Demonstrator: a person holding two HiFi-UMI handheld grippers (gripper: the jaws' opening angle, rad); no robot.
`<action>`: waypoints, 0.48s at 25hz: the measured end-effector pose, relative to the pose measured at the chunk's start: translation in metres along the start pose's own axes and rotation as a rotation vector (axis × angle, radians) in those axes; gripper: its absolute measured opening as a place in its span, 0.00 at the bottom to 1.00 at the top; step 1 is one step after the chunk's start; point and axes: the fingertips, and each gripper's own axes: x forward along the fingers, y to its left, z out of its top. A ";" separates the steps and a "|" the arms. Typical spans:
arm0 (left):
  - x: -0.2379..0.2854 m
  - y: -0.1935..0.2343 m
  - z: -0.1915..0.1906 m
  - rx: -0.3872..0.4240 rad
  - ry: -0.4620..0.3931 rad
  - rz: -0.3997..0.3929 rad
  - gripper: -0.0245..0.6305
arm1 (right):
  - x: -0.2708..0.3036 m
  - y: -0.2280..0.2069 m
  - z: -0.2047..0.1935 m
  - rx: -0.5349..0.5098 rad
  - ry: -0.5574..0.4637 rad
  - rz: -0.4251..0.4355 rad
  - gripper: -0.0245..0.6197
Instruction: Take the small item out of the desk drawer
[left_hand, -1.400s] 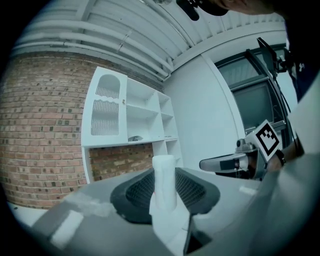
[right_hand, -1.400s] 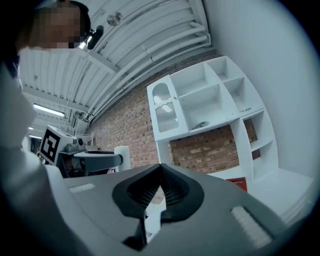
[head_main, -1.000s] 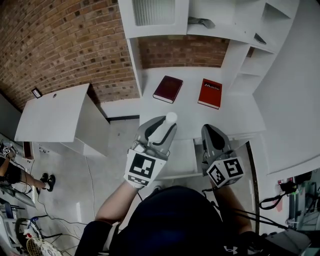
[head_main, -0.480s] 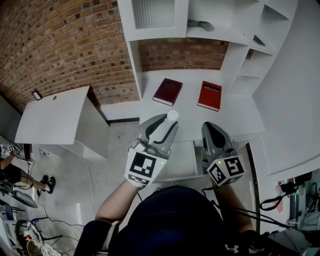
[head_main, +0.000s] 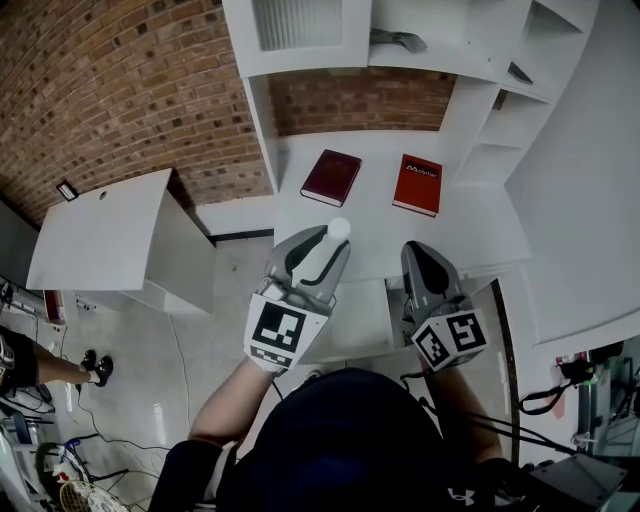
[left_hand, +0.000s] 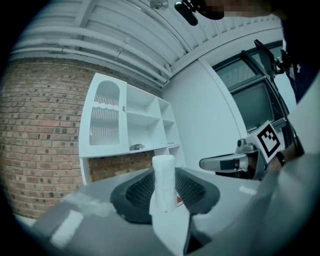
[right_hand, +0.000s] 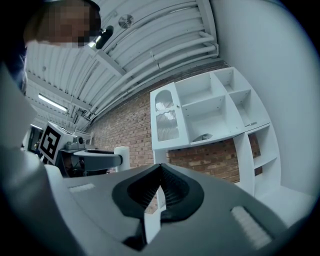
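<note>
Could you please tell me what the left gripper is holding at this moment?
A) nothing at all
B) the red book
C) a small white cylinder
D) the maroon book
C: the left gripper has its jaws closed on a small white cylinder, while the maroon book and the red book both lie on the desk.

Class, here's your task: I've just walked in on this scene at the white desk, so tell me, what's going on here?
A person is working with a gripper in each hand. The left gripper is shut on a small white cylinder and holds it up over the front edge of the desk. The item is out of the drawer, which looks pulled open below. The right gripper is shut and empty beside it. A dark red book and a red book lie on the desk.
</note>
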 end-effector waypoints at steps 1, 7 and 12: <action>0.002 0.001 -0.001 -0.001 0.001 0.000 0.25 | 0.001 -0.001 -0.001 -0.003 0.001 0.002 0.04; 0.014 0.005 -0.007 -0.004 0.009 -0.008 0.25 | 0.010 -0.005 -0.004 -0.042 -0.007 0.011 0.04; 0.022 0.008 -0.014 -0.011 0.017 -0.018 0.25 | 0.016 -0.011 -0.008 -0.036 -0.004 0.009 0.04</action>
